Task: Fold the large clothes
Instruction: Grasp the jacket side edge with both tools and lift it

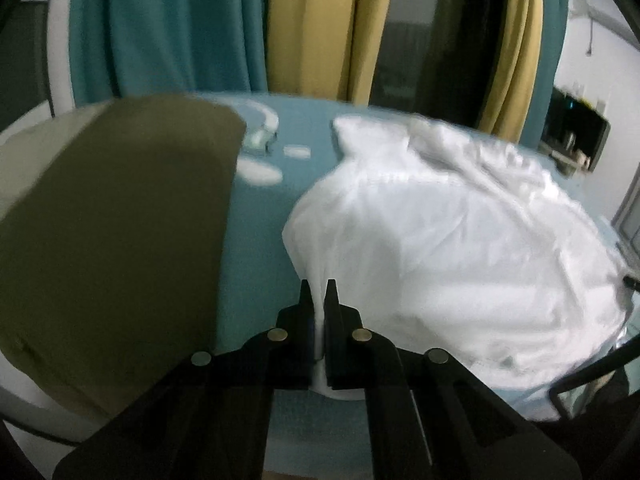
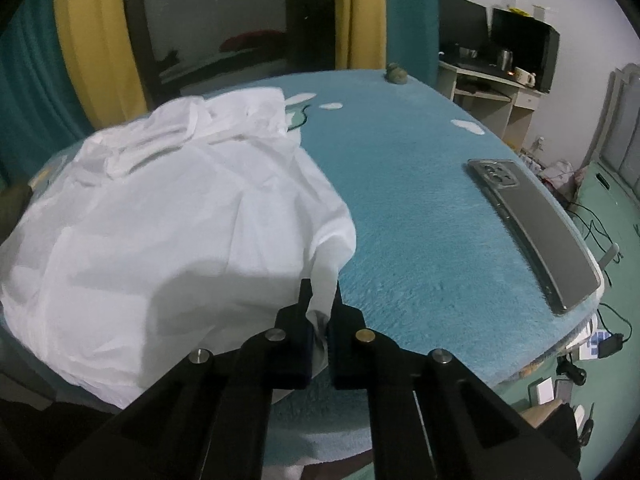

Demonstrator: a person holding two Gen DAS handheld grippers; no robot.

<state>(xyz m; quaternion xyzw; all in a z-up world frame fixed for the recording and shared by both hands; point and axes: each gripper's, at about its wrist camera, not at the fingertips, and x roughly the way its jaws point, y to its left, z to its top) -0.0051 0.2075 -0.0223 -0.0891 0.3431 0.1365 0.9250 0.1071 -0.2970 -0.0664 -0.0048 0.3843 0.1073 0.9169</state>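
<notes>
Pinching the near hem of the white garment (image 1: 420, 240) that spreads ahead of them over the blue blanket (image 2: 420, 208), the left gripper (image 1: 319, 285) and right gripper (image 2: 320, 286) hold only thin bunched folds, which could slip loose if pulled unevenly.

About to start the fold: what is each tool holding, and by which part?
Both hold the white garment: the left tool pinches its near left edge, the right tool its near right corner.
</notes>
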